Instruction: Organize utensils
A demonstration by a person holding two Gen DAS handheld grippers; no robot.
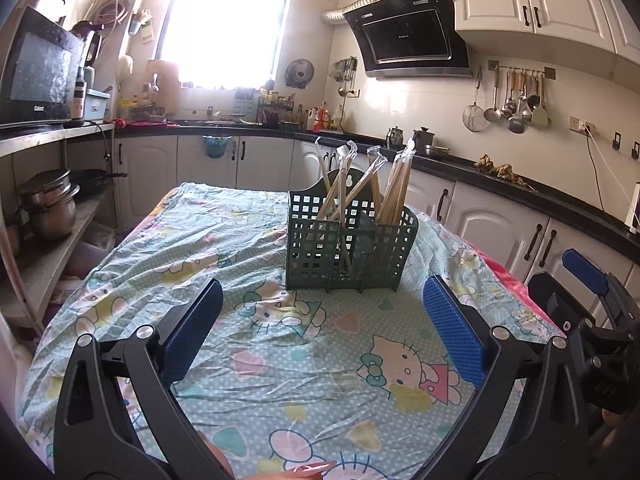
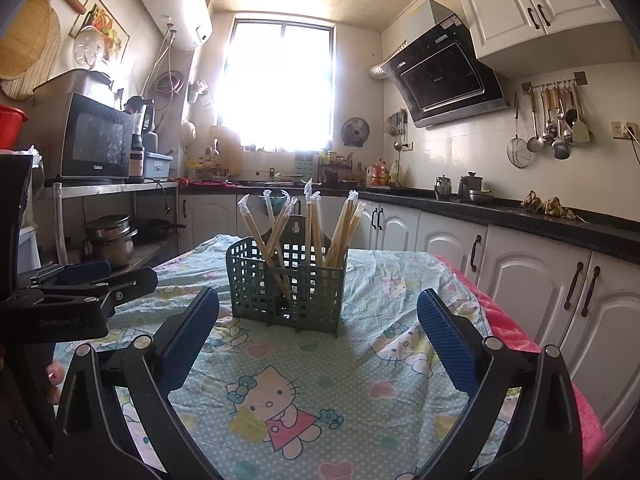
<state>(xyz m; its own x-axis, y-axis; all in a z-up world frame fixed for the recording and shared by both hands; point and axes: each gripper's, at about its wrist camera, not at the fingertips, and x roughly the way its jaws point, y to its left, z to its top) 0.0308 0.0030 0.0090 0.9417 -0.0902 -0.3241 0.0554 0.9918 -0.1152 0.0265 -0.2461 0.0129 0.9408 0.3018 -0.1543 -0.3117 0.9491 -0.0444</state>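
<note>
Nearest the cameras, left gripper point(image 1: 322, 330) and right gripper point(image 2: 318, 334) both spread wide and empty above a cartoon-cat tablecloth point(image 1: 280, 360), beyond them a green lattice utensil caddy point(image 1: 348, 246) mid-table, plastic-wrapped chopsticks point(image 1: 362, 186) upright in its compartments.

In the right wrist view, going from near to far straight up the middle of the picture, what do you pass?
Right gripper with its jaws open → cartoon-cat printed light blue tablecloth → green plastic grid utensil caddy holding plastic-wrapped wooden chopsticks → white lower cabinets under the dark countertop → bright window.
</note>
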